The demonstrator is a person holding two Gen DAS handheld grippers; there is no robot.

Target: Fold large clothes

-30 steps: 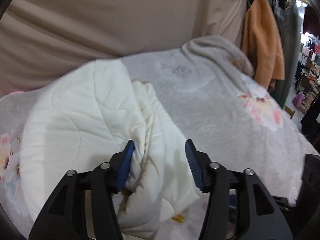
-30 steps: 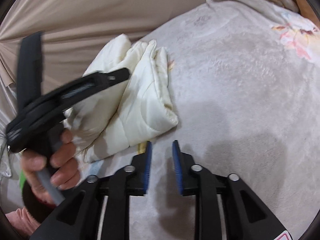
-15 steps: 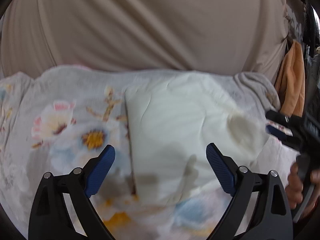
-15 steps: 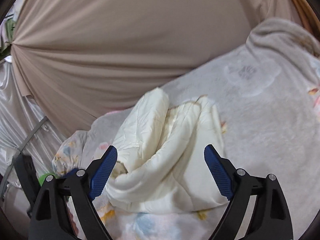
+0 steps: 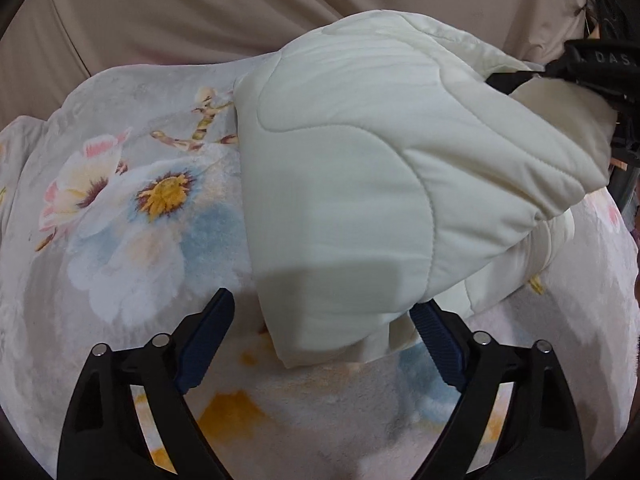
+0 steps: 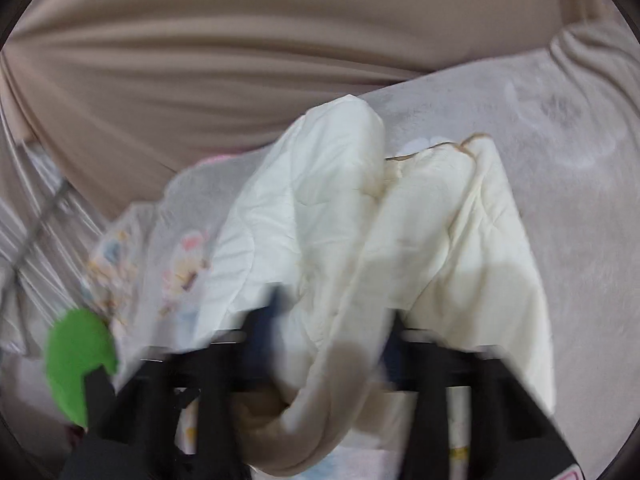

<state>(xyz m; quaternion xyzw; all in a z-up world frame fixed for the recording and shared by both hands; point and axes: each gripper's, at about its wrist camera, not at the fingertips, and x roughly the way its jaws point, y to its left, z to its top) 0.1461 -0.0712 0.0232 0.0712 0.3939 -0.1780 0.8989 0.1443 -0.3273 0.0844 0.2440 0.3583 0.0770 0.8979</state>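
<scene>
While both claws work at the same bundle, these lines run from the claws outward.

Left claw (image 5: 322, 338): spread wide, blue pads either side of the near corner of the cream quilted garment (image 5: 360, 168); the right pad is partly tucked under the cloth, the left pad stands clear of it. Nothing is pinched.

Right claw (image 6: 332, 332): blurred and half buried in the garment (image 6: 440, 232), with a thick roll of cloth lying between its fingers; whether it grips or only straddles the roll, I cannot tell.

Garment position: a puffy folded bundle lying on the floral blanket (image 5: 120, 208), just ahead of the left claw and slightly to its right; its long axis runs from that near corner away and to the right, towards the right claw.

Nearer claw: the right claw is in the cloth; the left claw touches only the near corner.

Deciding relation, as I judge it: the loose far-right end needs bringing back over along that axis.

Open room: bare blanket to the left of the bundle; a beige curtain (image 5: 200, 12) bounds the far side.
</scene>
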